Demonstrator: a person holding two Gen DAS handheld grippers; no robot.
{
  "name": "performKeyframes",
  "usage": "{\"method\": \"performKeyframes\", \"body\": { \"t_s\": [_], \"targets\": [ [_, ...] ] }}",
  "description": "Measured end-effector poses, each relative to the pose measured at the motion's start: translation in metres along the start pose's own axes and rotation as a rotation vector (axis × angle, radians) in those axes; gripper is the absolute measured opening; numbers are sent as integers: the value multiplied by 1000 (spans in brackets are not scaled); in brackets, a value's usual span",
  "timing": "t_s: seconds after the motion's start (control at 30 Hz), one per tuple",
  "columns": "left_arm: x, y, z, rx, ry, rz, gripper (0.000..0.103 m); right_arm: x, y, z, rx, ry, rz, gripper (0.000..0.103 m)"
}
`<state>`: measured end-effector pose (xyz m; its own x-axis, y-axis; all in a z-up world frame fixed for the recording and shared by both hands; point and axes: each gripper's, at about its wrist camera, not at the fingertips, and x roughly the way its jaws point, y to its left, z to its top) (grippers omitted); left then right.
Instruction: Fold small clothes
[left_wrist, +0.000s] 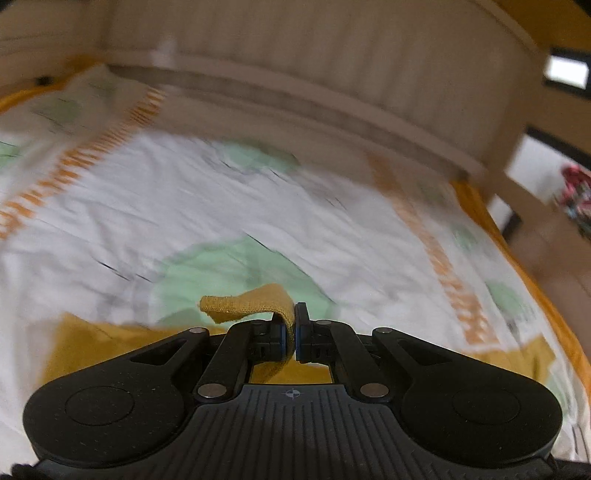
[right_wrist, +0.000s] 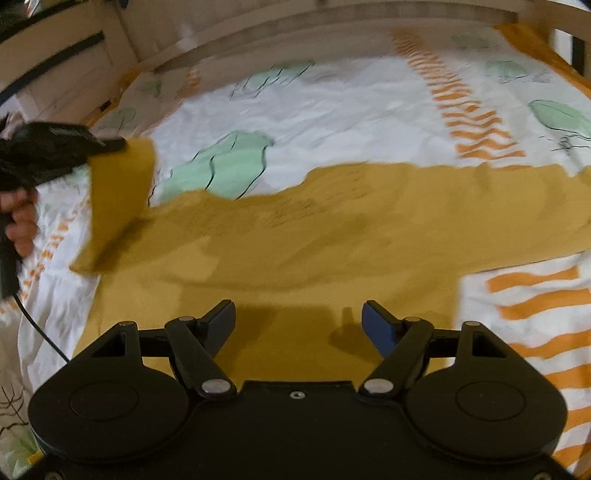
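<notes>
A mustard-yellow knit garment (right_wrist: 332, 229) lies spread across the bed, one sleeve stretching to the right. My left gripper (left_wrist: 293, 332) is shut on the end of its left sleeve (left_wrist: 240, 304), whose cuff curls out to the left above the pads. In the right wrist view the left gripper (right_wrist: 110, 144) holds that sleeve (right_wrist: 118, 195) lifted off the bed at the far left. My right gripper (right_wrist: 299, 321) is open and empty, hovering over the lower body of the garment.
The bed sheet (right_wrist: 332, 118) is white with green leaf shapes and orange zigzag bands. A beige padded headboard (left_wrist: 332, 55) runs along the far side. A black cable (right_wrist: 40, 332) trails from the left hand's gripper. The bed's right edge (left_wrist: 535, 277) drops to the floor.
</notes>
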<state>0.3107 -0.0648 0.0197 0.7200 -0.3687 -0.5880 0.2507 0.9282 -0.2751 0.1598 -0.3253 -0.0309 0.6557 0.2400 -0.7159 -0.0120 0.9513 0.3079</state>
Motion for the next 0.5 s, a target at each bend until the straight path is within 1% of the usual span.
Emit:
{"method": "performKeyframes", "body": {
  "t_s": [0.17,0.27,0.33,0.37,0.4,0.43,0.5],
  "targets": [
    [40,-53,-31,97,81,-38,4,-1,-24,5,48,-7,-5,78],
    [48,-72,-47,132,118,-69,5,0,-32,6,57,-10,-21,78],
    [49,-77,-53,146,153,-107,9,-1,-36,6,60,-13,-24,78],
    [49,-80,-55,152,168,-121,13,-2,-37,7,59,-14,-25,78],
    [47,-81,-57,159,179,-128,24,-2,-37,7,56,-16,-26,79],
    [43,-84,-60,167,178,-124,28,-2,-38,7,53,-20,-28,79],
    [31,-81,-65,186,163,-100,29,0,-37,7,46,-23,-31,79]
  ]
}}
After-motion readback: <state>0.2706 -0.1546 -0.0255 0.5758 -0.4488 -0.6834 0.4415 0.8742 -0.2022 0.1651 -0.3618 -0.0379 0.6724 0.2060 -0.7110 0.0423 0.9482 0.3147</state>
